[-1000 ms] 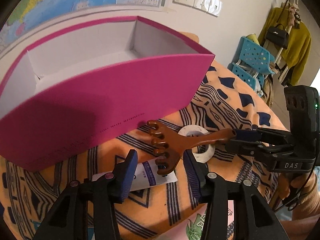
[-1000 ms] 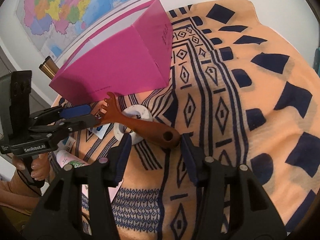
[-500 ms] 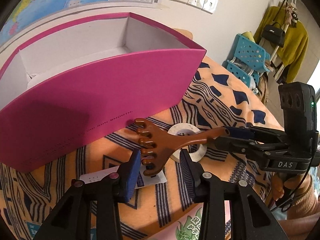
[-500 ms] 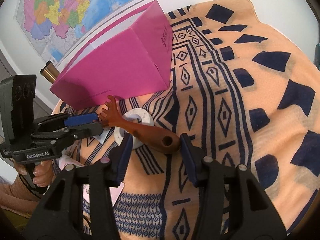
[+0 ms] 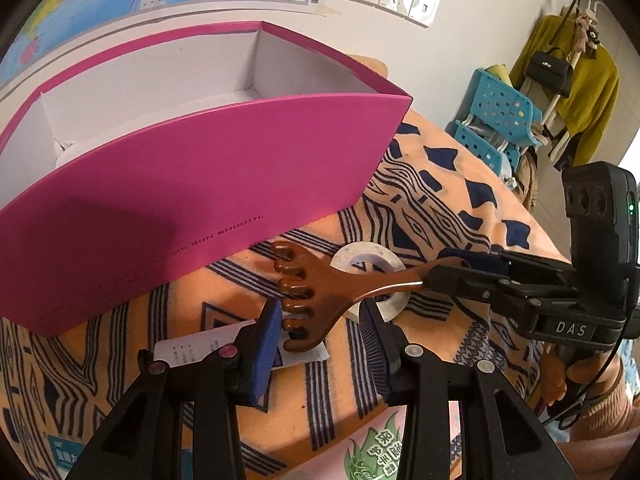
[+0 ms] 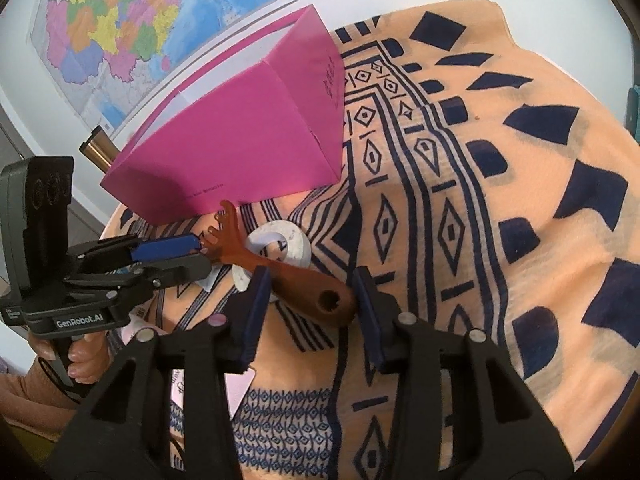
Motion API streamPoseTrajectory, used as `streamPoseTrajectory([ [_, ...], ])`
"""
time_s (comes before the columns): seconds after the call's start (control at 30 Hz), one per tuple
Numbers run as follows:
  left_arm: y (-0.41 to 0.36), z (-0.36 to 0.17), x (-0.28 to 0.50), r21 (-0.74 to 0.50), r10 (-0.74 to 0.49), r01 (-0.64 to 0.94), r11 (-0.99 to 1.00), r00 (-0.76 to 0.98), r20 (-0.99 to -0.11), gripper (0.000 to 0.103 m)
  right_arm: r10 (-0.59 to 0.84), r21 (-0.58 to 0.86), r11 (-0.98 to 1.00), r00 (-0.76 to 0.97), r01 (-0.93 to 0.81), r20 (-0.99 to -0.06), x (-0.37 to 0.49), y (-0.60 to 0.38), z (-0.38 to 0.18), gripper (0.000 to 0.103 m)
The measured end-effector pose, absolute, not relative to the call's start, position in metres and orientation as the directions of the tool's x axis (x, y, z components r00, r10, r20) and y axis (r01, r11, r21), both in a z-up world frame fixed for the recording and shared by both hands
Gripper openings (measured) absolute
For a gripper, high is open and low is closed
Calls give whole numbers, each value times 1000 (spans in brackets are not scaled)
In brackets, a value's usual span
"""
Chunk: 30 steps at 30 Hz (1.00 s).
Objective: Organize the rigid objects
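Left wrist view: the left gripper (image 5: 320, 332) has its 2 blue pads clamped on the pronged head of a brown back scratcher (image 5: 316, 296), the left pad against the prongs and the right pad at the head's other edge. The scratcher's handle runs right, above a white tape roll (image 5: 370, 258) lying flat on the orange and navy patterned cloth (image 5: 448, 184), and its end sits between the jaws of the right gripper (image 5: 444, 272). A white printed card (image 5: 192, 346) lies on the cloth under the left pad. Just beyond the scratcher stands an open magenta box (image 5: 192, 188) with a white interior.

Right wrist view: the right gripper (image 6: 312, 300) brackets the handle end with the hanging hole; its jaws have just been closing, the left pad meets the handle, and whether the right pad touches it cannot be told. At left, the left gripper (image 6: 196, 250) grips the prongs, a hand (image 6: 80, 356) around its grip. A wall map (image 6: 132, 28) hangs behind the box (image 6: 248, 136).
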<state>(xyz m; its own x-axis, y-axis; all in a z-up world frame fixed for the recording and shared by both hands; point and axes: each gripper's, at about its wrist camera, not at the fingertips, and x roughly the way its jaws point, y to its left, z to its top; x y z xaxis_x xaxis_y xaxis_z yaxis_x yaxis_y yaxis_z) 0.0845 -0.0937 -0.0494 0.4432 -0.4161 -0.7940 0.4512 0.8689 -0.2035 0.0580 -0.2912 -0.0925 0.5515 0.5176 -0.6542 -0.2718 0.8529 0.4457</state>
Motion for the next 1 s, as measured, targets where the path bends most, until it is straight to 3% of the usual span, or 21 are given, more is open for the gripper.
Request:
streamPoseTrajectory([
  [1.0, -63, 3, 55, -279, -468, 399, 874, 532, -706, 40, 550, 376, 835, 626, -402, -552, 45, -276, -30, 43],
])
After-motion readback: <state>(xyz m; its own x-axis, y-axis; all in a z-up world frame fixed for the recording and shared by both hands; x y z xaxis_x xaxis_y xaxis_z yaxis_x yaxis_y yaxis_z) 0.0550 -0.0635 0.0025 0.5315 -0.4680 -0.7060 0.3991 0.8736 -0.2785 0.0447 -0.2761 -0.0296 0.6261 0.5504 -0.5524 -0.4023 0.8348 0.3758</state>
